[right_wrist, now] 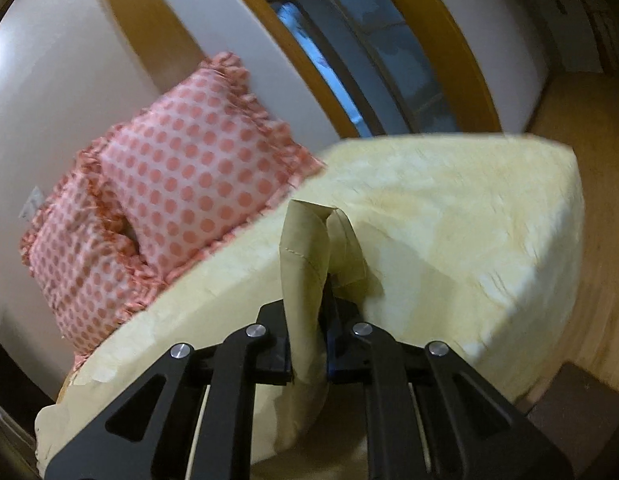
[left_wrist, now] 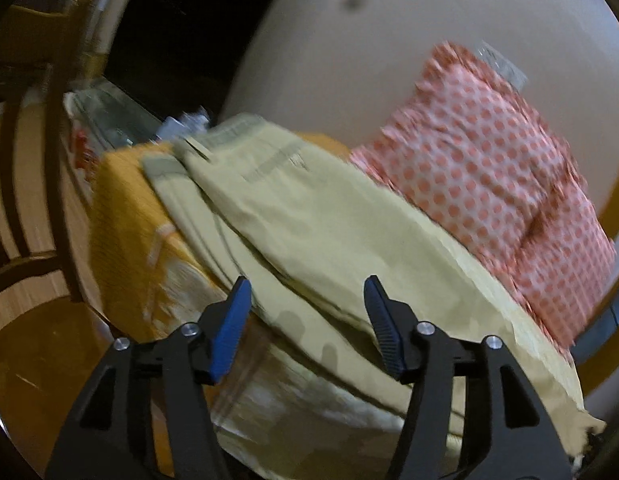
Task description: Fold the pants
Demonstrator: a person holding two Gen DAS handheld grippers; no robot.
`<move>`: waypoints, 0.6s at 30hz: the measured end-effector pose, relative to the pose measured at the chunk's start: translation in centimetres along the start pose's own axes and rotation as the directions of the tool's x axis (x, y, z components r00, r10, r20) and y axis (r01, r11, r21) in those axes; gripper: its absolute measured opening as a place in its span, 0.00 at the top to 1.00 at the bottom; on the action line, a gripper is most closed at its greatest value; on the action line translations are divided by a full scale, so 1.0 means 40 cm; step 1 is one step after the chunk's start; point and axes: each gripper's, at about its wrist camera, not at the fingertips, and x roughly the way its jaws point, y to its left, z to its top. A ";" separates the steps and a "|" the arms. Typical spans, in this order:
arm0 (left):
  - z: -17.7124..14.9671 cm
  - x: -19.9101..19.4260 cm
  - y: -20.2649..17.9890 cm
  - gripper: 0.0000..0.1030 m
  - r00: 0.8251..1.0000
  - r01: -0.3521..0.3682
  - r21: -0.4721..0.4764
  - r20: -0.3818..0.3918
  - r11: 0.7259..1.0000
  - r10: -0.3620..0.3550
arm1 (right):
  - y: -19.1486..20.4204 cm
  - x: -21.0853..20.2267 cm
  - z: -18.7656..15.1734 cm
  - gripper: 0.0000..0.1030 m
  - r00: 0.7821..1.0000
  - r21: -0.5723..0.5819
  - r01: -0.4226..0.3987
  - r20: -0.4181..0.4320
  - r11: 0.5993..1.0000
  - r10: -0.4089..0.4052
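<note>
The right gripper [right_wrist: 309, 312] has its jaws pinched on a hem of the khaki cotton pants [right_wrist: 303, 248], lifted over the pale yellow sheeted mattress [right_wrist: 449, 220]. The left gripper [left_wrist: 305, 320] hangs with jaws spread above the pants [left_wrist: 293, 216], which lie flat on that mattress [left_wrist: 509, 312]. Beyond sit the pink polka-dot frilled pillows [left_wrist: 489, 168] against a cream wall [left_wrist: 349, 40], with an orange patterned cloth [left_wrist: 125, 220] at the bed's edge.

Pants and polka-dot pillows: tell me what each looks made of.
The pants look like a matte woven cotton twill, khaki: visible stitched seams, belt loops and soft creases; the right gripper pinches a stitched hem of it. The polka-dot pillows look like thin, light printed cotton with ruffled edges, puffed by soft filling. Blur leaves exact fibres open.
</note>
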 end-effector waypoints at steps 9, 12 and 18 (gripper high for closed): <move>0.021 -0.014 0.001 0.34 0.998 -0.011 -0.003 0.054 1.000 0.011 | 0.495 0.032 -0.008 0.89 0.874 -0.249 -0.485 -0.161 0.838 0.458; 0.019 -0.012 0.001 0.31 0.999 -0.007 -0.003 0.051 1.000 0.007 | 0.705 0.051 -0.150 0.89 0.729 -0.285 -0.680 -0.364 0.675 0.580; 0.021 0.007 0.026 0.26 0.999 -0.018 -0.005 0.030 1.000 0.018 | 0.925 0.044 -0.569 0.44 0.548 -0.419 -0.815 -0.781 0.400 0.298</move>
